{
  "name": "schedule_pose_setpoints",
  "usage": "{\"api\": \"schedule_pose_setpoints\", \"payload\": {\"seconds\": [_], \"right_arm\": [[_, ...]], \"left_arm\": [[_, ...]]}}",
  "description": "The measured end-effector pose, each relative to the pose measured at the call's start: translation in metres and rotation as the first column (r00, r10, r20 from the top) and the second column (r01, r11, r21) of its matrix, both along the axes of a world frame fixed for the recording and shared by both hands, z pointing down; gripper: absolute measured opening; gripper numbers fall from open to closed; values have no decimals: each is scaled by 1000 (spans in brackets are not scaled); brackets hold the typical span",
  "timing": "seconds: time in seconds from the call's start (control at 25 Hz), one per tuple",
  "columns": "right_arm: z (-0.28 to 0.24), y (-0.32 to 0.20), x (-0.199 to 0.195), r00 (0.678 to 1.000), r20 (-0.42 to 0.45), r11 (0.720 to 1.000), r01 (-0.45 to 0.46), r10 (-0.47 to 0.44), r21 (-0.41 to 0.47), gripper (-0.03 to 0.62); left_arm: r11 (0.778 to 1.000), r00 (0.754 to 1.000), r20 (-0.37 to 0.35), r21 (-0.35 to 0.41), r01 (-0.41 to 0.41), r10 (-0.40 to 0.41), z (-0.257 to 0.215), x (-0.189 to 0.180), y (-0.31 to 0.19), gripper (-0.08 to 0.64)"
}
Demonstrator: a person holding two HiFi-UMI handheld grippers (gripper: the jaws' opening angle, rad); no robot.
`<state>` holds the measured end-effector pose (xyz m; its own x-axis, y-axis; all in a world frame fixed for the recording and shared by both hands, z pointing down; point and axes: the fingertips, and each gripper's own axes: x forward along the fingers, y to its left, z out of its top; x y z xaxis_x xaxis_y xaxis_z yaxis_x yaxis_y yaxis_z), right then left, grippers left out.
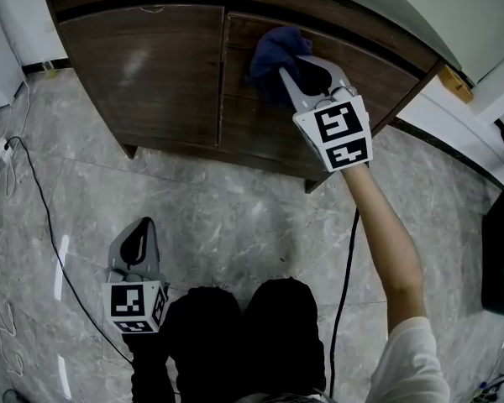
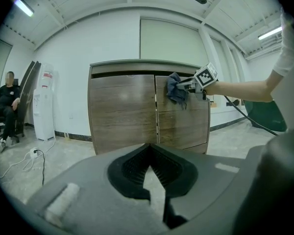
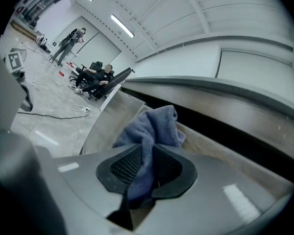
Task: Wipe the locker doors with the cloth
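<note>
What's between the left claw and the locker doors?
Only bare floor separates the left claw from the locker doors, per the head view.

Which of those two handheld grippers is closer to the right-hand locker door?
Right. The right gripper holds the cloth high on that door; the left gripper hangs low over the floor, well back.

We find no words or numbers that can be read. The marker cube [image 1: 137, 306] on the left gripper [image 1: 141, 227] bears only black-and-white squares, and so does the one on the right gripper [image 1: 279, 72]. The red label [image 2: 47, 76] on the white dispenser [image 2: 43, 106] is too small to read.
</note>
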<state>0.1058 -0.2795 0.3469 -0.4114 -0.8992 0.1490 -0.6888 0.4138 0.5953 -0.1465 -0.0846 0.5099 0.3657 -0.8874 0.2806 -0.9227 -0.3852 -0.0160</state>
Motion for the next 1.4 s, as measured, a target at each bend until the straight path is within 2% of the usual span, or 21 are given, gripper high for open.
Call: {"api": "schedule_pose_setpoints", "payload": {"seconds": [0.24,0.6,0.92,1.12,1.4], "right_arm": [[-22,-2,-4,1000,19,999,-9,9,39,78],[20,-3,-10,1000,20,999,-4,4,37,77],[90,-4,-16,1000,13,999,1,-1,-40,77],[142,-3,-14,1000,-7,992,-17,16,-127,77],[187,-3,-22,1000,-2,983,-10,10,-186,75]], "left_arm": [[1000,1000,-5,-1,4,-4,2,-3,0,0],[1000,1000,2,-6,12,-12,6,-9,0,0],[1000,1000,7,-19,16,-16,11,-12,0,0],[1000,1000,14,-21,22,-21,12,-15,-2,0],[999,1000,14,-29,24,-24,15,-16,-3,0]]}}
